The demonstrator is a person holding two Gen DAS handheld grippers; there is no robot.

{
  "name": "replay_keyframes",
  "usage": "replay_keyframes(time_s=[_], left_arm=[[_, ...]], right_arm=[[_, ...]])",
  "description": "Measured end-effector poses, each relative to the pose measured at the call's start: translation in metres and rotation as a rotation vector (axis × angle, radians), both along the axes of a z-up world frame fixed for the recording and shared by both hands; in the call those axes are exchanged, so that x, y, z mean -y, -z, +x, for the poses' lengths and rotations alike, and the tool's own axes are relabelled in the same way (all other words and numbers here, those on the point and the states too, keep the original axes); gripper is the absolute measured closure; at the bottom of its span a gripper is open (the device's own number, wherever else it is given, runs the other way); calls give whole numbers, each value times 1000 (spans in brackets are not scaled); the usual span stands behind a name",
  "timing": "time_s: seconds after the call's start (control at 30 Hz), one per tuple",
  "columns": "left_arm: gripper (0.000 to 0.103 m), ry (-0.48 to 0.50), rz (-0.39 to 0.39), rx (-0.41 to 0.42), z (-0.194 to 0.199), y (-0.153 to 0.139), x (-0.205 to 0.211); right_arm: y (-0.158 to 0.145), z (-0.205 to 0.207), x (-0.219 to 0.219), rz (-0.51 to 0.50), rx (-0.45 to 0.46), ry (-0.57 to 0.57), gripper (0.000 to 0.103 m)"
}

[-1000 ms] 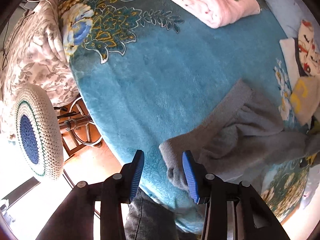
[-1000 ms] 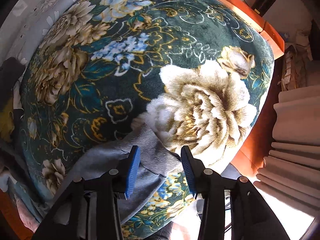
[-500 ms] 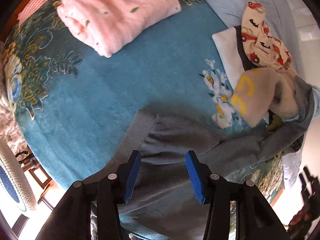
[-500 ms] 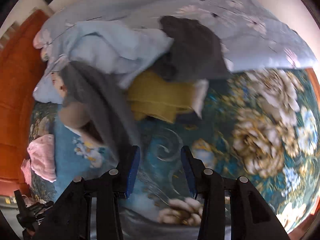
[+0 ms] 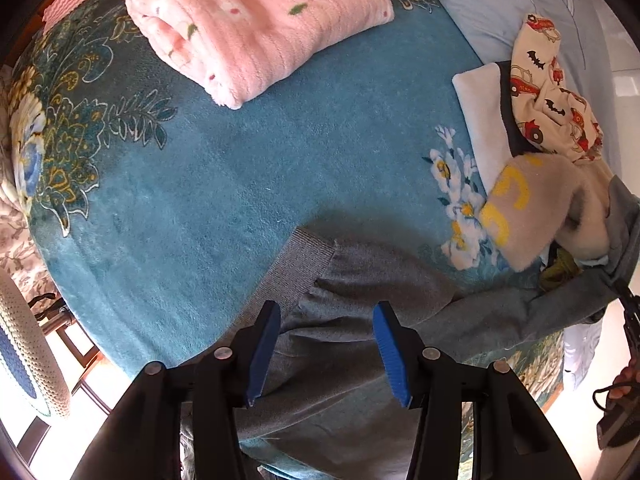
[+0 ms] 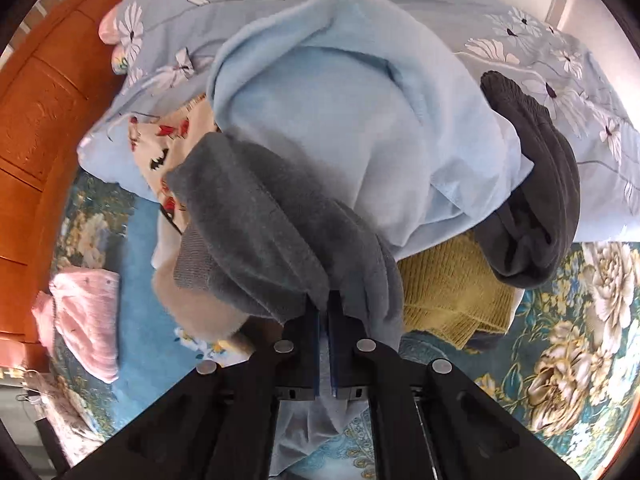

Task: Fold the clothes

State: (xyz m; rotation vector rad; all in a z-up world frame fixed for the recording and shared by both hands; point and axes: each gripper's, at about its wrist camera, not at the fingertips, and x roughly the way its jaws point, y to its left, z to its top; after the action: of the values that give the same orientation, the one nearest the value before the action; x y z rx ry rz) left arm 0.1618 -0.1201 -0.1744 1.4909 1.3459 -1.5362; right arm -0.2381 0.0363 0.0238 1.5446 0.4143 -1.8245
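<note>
A grey sweater (image 5: 360,280) lies stretched across the teal floral blanket (image 5: 200,208), ribbed hem toward the bed's near edge. My left gripper (image 5: 326,354) hovers over its hem end, open, blue pads apart with the cloth below them and not pinched. The sweater's other end runs right toward the clothes pile. In the right wrist view that end of the grey sweater (image 6: 260,232) drapes over my right gripper (image 6: 324,320), whose pads are shut on a fold of it.
A folded pink garment (image 5: 256,28) lies at the blanket's far side. The pile holds a car-print piece (image 5: 552,92), a beige top (image 5: 532,208), a light blue garment (image 6: 340,112), a mustard knit (image 6: 452,292) and a dark grey one (image 6: 536,184). A crochet stool (image 5: 24,352) stands by the bed.
My left gripper slid from the bed's edge to over the sweater's hem. My right gripper swung from the flowered end to the pile and shut on the grey sweater.
</note>
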Motion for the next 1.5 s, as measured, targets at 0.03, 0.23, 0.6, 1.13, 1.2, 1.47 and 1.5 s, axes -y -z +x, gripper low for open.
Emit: replay_keyframes(time_s=[0.03,0.23,0.6,1.13,1.2,1.47,1.5], left_arm=[[51,1,2,-1,-1,-1,-1],[51,71,-15,-33,-21,-17,-16],[51,255,-88,11,-31,-53,-75],[51,110,-124,74,32,-61,-129],[51,83,-126,73,41,-61,-136],[50,121,-107,112,49,-54,-133],[51,128,-102,118,48,-51,-129]], right_arm=[[-9,1,-11,-30,-3,8,100],[-61,8,-129,-193,-22,167,100],[88,57,-427,82,341,788,99],[100,75,-392,93,246,362,53],[115,77,-359,53,277,316,50],[178,97,-269,188,295,281,40],[181,99,-265,212,284,279,40]])
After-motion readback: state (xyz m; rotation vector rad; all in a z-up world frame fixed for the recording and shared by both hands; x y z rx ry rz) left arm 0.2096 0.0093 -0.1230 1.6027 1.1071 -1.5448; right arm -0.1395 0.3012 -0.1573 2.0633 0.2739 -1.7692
